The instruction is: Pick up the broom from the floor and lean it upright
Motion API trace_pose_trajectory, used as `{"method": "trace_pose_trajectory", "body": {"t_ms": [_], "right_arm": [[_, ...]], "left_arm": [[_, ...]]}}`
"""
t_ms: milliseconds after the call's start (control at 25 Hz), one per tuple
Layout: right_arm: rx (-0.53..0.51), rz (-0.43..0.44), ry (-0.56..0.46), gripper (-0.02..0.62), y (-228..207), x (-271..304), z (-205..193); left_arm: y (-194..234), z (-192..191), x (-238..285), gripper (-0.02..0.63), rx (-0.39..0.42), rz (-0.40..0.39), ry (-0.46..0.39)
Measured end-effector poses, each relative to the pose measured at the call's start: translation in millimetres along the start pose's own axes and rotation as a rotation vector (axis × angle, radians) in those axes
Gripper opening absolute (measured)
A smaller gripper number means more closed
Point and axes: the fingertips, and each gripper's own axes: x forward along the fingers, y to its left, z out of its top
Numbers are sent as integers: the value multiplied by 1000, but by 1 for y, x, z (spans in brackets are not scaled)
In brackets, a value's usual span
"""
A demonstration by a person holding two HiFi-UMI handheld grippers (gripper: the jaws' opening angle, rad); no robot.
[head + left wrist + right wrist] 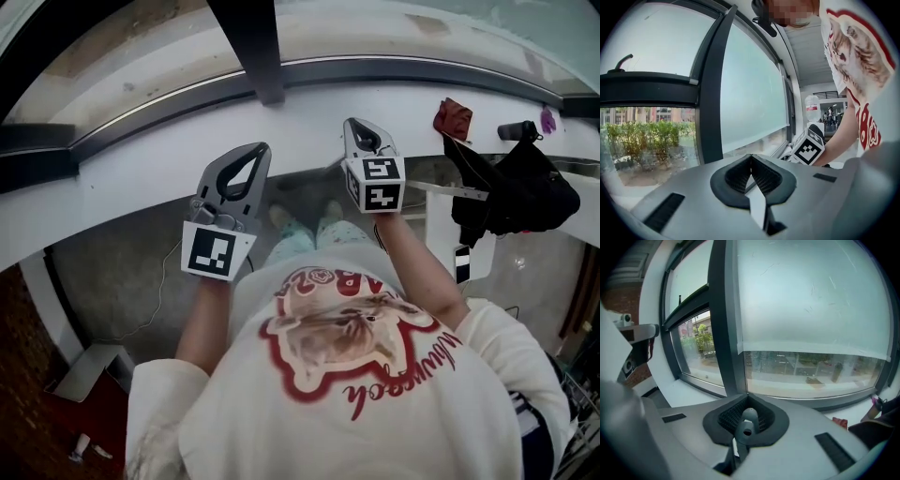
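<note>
The broom (749, 421) showed only as one grey handle end with one round hole through it. It stood in the ribbed hollow of the right claw (746, 394), whose jaws were closed around it with their tips together. The rest of the handle ran down behind the claw, out of sight, and the head view did not show the broom clearly.

The left claw (751, 156) was closed too, tips meeting, with nothing in its hollow — only pale sill seen through the gap. That made two claws, held up side by side and apart. Each bore black-and-white square markers, on the right cube (379, 183) and the left cube (214, 251).

Both pointed at a white sill (141, 164) under a window (811, 301) split by one dark upright bar (251, 47). Shrubs (642, 140) grew outside.

The person's white shirt (356, 375) carried one cat picture outlined in red and a line of red cursive — not legible. Toward the sill's right end lay one red cloth (453, 118), with one dark cylinder (516, 131) and one black bag (525, 192) near it.
</note>
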Motion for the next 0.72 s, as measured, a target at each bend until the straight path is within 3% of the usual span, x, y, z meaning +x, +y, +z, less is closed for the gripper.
{"method": "trace_pose_trajectory", "body": {"t_ms": [480, 720], "right_arm": [[-91, 126, -11, 23, -5, 0, -2], [-55, 153, -39, 24, -6, -4, 1]], "left_arm": [[-22, 26, 41, 21, -8, 15, -25], [-26, 28, 43, 21, 2, 12, -23]]}}
